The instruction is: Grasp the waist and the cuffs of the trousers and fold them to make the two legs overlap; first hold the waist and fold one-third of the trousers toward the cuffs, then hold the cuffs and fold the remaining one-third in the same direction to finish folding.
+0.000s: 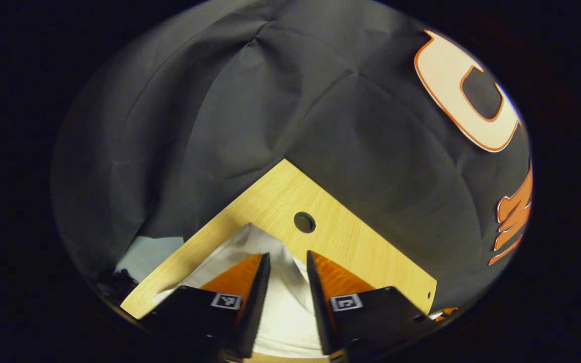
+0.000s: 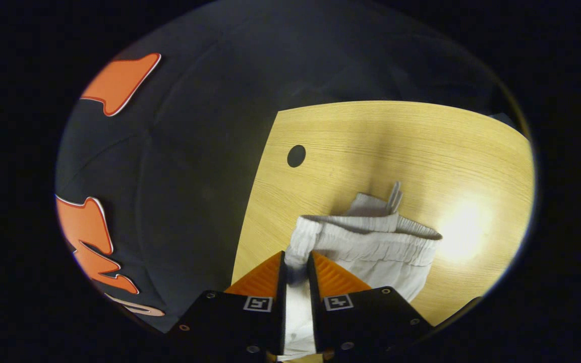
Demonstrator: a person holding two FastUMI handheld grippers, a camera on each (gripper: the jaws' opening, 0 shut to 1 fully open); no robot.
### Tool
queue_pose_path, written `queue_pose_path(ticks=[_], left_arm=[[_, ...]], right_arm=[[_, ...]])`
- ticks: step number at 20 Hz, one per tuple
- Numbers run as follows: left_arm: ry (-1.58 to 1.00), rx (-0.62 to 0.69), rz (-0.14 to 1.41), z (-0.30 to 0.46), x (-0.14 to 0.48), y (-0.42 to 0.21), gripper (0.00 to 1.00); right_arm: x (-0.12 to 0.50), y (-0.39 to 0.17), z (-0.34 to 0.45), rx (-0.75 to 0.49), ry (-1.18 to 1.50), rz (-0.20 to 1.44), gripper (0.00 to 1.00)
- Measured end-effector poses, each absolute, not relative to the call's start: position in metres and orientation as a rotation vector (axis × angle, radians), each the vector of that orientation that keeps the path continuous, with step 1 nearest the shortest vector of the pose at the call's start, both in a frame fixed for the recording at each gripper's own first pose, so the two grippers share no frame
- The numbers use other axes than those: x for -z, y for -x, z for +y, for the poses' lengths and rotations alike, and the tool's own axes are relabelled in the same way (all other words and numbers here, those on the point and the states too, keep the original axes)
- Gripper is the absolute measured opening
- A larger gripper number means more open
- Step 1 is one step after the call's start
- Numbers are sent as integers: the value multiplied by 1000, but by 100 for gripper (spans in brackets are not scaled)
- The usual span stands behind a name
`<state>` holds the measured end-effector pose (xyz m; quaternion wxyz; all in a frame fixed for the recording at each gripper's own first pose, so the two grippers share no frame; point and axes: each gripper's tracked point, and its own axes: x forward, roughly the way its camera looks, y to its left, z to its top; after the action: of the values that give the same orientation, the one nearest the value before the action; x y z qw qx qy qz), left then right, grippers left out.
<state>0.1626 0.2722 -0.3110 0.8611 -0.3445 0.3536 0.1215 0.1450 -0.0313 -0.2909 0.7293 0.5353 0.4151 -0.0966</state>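
White trousers lie on the light wooden table (image 2: 371, 136). In the right gripper view the elastic waistband (image 2: 371, 227) stands up with its drawstring (image 2: 395, 194) behind it. My right gripper (image 2: 296, 262) is shut on the waistband's left end, and cloth runs down between its fingers. In the left gripper view the trousers' other end (image 1: 250, 239) spreads over the table corner (image 1: 280, 186). My left gripper (image 1: 288, 259) is low over that end with a visible gap between its fingers. They straddle a raised fold of the cloth (image 1: 295, 272).
The black booth cloth (image 1: 270, 91) hangs close behind the table corner. A round cable hole (image 1: 304, 222), (image 2: 296, 156) sits near the corner, just beyond the trousers. Bare wood stretches to the right of the waistband (image 2: 472, 166). A pale patch of floor (image 1: 147, 254) shows past the table's left edge.
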Motion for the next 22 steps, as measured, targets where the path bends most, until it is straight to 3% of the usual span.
queue_pose_path(ticks=[3, 4, 5, 6, 10, 11, 12, 22], left_arm=[[686, -277, 733, 276, 310, -160, 75], [675, -282, 730, 275, 309, -159, 82], [662, -285, 732, 274, 306, -158, 90], [652, -282, 740, 273, 301, -155, 97], [593, -261, 776, 262, 283, -144, 99], [564, -257, 785, 261, 279, -139, 96], [539, -246, 790, 259, 279, -139, 100], [319, -38, 722, 181, 227, -112, 99]], right_arm=[[288, -146, -46, 209, -1150, 880, 40], [289, -144, -50, 212, -1132, 880, 34], [290, -142, -55, 217, -1115, 884, 46], [290, -136, -60, 221, -1098, 889, 51], [302, -107, -77, 231, -1039, 926, 74], [305, -100, -78, 219, -1040, 936, 76], [309, -92, -79, 219, -1036, 948, 81], [362, -28, -87, 212, -1028, 1032, 87]])
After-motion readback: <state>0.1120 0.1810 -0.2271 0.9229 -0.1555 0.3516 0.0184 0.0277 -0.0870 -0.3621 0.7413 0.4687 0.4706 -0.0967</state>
